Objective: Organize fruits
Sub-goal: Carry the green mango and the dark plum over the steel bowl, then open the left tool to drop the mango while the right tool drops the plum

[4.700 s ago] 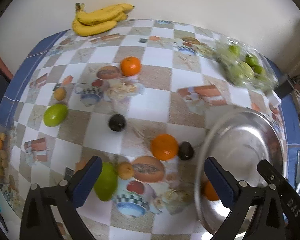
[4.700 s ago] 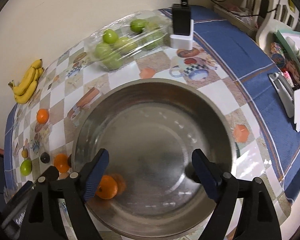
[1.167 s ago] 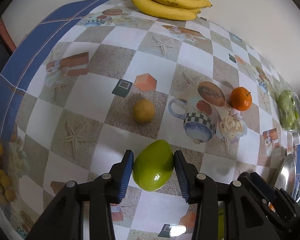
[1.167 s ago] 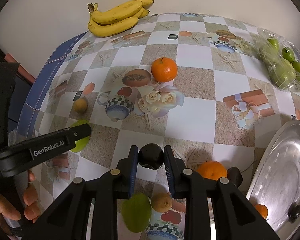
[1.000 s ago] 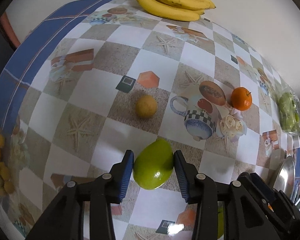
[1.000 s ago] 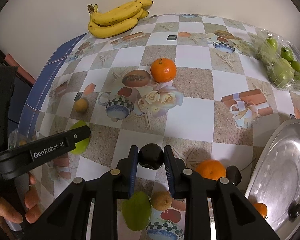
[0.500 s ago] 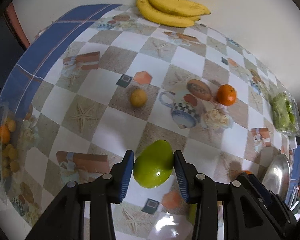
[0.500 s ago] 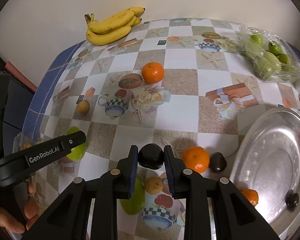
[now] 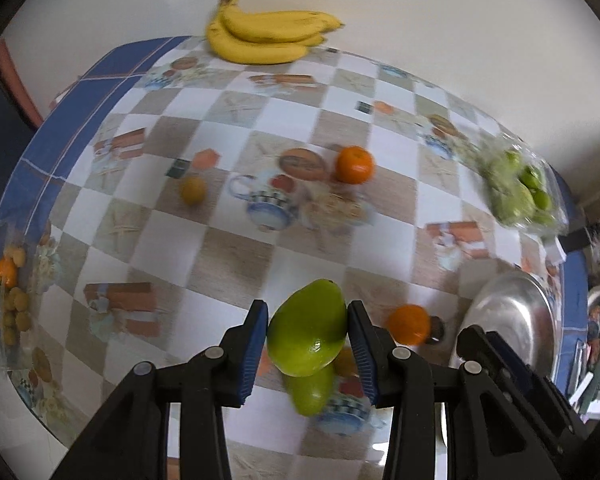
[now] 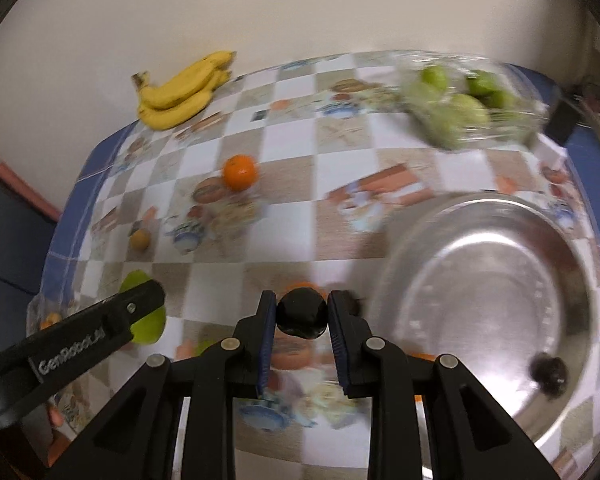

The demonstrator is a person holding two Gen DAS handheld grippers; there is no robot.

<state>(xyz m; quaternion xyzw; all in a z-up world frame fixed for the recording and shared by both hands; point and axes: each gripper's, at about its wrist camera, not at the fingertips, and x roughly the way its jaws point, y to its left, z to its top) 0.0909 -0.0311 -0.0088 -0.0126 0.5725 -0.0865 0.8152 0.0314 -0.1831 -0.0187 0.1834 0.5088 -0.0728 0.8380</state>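
My left gripper (image 9: pixel 307 338) is shut on a green mango (image 9: pixel 306 332) and holds it above the table. My right gripper (image 10: pixel 302 314) is shut on a small dark round fruit (image 10: pixel 302 313), also lifted, just left of the steel bowl (image 10: pixel 440 248). The bowl holds another dark fruit (image 10: pixel 548 368). The bowl's rim also shows in the left wrist view (image 9: pixel 496 300). On the tablecloth lie an orange (image 9: pixel 355 165), a second orange (image 9: pixel 408 324), a small yellow fruit (image 9: pixel 193 190) and a second green mango (image 9: pixel 312 390) beneath the held one.
A banana bunch (image 9: pixel 264 38) lies at the table's far edge by the wall. A clear bag of green fruits (image 9: pixel 518 192) sits at the right. A bag of small fruits (image 9: pixel 12 292) is at the left edge. The left gripper's arm (image 10: pixel 72 334) crosses the right wrist view.
Both grippers have lifted and swung right toward the bowl with their fruits. The bowl now fills the right of the right wrist view. The views are blurred by motion.
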